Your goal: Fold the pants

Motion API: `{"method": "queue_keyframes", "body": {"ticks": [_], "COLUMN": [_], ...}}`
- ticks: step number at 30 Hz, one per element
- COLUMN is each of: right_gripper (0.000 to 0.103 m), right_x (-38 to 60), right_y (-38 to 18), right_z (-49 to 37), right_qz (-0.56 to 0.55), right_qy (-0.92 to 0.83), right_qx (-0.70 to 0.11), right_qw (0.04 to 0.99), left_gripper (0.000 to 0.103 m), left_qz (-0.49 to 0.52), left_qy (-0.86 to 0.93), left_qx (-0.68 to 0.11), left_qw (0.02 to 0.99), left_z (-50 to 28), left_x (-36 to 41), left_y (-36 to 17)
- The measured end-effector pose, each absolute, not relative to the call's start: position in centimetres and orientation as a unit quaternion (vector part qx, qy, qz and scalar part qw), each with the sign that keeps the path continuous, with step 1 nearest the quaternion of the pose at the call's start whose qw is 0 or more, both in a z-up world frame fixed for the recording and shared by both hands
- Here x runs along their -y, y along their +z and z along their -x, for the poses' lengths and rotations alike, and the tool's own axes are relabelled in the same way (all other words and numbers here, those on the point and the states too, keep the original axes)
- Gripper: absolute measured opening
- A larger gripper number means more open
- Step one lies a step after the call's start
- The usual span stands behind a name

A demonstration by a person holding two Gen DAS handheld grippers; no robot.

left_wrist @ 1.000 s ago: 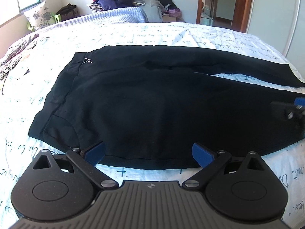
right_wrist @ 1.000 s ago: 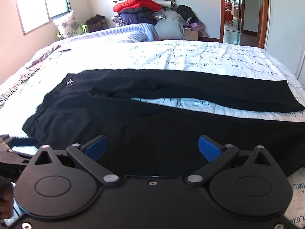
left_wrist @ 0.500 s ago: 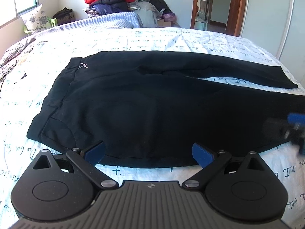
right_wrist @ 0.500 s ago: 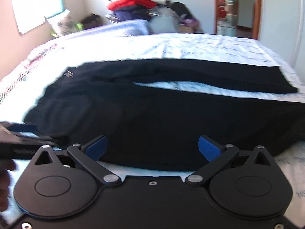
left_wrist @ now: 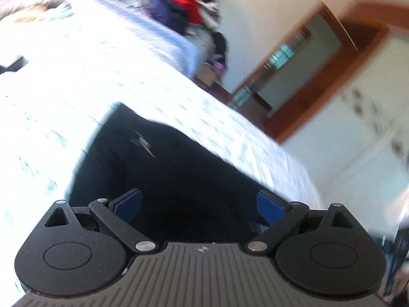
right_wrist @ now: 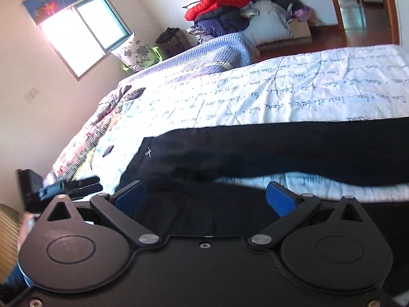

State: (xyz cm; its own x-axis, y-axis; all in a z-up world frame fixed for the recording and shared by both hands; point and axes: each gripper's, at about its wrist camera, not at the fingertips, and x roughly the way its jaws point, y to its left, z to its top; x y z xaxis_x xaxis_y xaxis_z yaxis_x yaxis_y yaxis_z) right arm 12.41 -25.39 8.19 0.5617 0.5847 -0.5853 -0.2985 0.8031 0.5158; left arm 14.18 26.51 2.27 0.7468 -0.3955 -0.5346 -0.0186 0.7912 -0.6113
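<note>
My left gripper [left_wrist: 199, 206] has its blue pads spread wide with nothing between them, and it hangs low over the black pants [left_wrist: 163, 179], near what looks like the waist end, where a small pale tag shows on the cloth. The view from it is heavily tilted and smeared, so I cannot tell whether the pads touch the fabric or only hover just above it. My right gripper [right_wrist: 204, 197] is spread just as wide and empty too, and the dark cloth of the near leg fills the gap in front of it; whether it rests on that cloth I also cannot say. From the right wrist view the pants [right_wrist: 281, 151] lie flat on the bed [right_wrist: 255, 97], on the white cover with script printed across it, waist toward the window side and the two legs running off to the right with a sliver of white cover showing between them. I judge the fold has not begun: both legs lie apart, no layer sits on another, nothing is gripped. What is left is all of it, as I read it: take an edge on each side, bring one leg over the other, then fold the length down. Beyond the bed a heap of clothes [right_wrist: 219, 7] sits by the far wall.
</note>
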Motion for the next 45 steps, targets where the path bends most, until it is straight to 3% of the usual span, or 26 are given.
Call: {"method": "queue_keyframes", "body": {"ticks": [6,14,18,20,22,24,26,30,35,37,39,42,44,45], "right_gripper": [0.103,0.103,0.103,0.103,0.103,0.103,0.103,0.103,0.101,0.096,0.084,0.079,0.061,0.06], "right_x": [25.1,21.9,21.3,21.1,21.0,21.1,21.5,22.8,22.9,22.1,21.2,19.7,19.1,18.7], "right_y": [5.0,1.2,0.0,-0.6,-0.7,-0.5,-0.3,-0.1,-1.0,-1.8,-2.2,-2.9,-3.4,-3.8], "right_z": [-18.9,-21.4,-22.5,-23.2,-23.7,-24.2,-25.1,-28.6,-35.0,-36.8,-38.0,-39.1,-39.4,-39.6], "right_qz": [-0.273,-0.28,-0.277,-0.275,-0.273,-0.27,-0.27,-0.255,-0.146,-0.111,-0.087,-0.049,-0.021,-0.002], "right_qy": [0.253,0.261,0.26,0.26,0.264,0.268,0.27,0.288,0.282,0.288,0.3,0.316,0.325,0.326], "right_qx": [-0.436,-0.473,-0.484,-0.487,-0.487,-0.482,-0.473,-0.473,-0.523,-0.54,-0.555,-0.565,-0.574,-0.58], "right_qw": [0.819,0.793,0.788,0.787,0.787,0.79,0.794,0.792,0.791,0.783,0.771,0.761,0.751,0.747], "left_gripper": [0.09,0.091,0.09,0.081,0.039,0.014,0.01,0.008,0.007,0.007,0.007,0.008,0.008,0.008], "left_qz": [0.405,0.346,0.329,0.317,0.289,0.241,0.215,0.166,0.154,0.148,0.146,0.142,0.138,0.137], "left_qy": [-0.138,-0.093,-0.144,-0.155,-0.153,-0.142,-0.147,-0.14,-0.151,-0.157,-0.167,-0.176,-0.176,-0.174], "left_qx": [-0.366,-0.41,-0.415,-0.415,-0.431,-0.45,-0.438,-0.416,-0.387,-0.38,-0.375,-0.371,-0.372,-0.374], "left_qw": [0.826,0.839,0.836,0.839,0.841,0.848,0.86,0.883,0.896,0.899,0.9,0.901,0.901,0.901], "left_z": [-21.8,-28.8,-30.4,-31.3,-32.6,-33.1,-32.5,-31.1,-29.7,-29.4,-29.1,-28.6,-28.6,-28.6], "left_x": [-33.1,-34.7,-33.5,-33.0,-32.4,-31.7,-31.3,-30.3,-30.1,-29.6,-29.4,-29.3,-29.2,-29.3], "left_y": [-1.4,-6.3,-6.2,-6.0,-6.3,-6.7,-6.5,-5.1,-2.6,-1.7,-1.0,-0.4,-0.4,-0.5]}}
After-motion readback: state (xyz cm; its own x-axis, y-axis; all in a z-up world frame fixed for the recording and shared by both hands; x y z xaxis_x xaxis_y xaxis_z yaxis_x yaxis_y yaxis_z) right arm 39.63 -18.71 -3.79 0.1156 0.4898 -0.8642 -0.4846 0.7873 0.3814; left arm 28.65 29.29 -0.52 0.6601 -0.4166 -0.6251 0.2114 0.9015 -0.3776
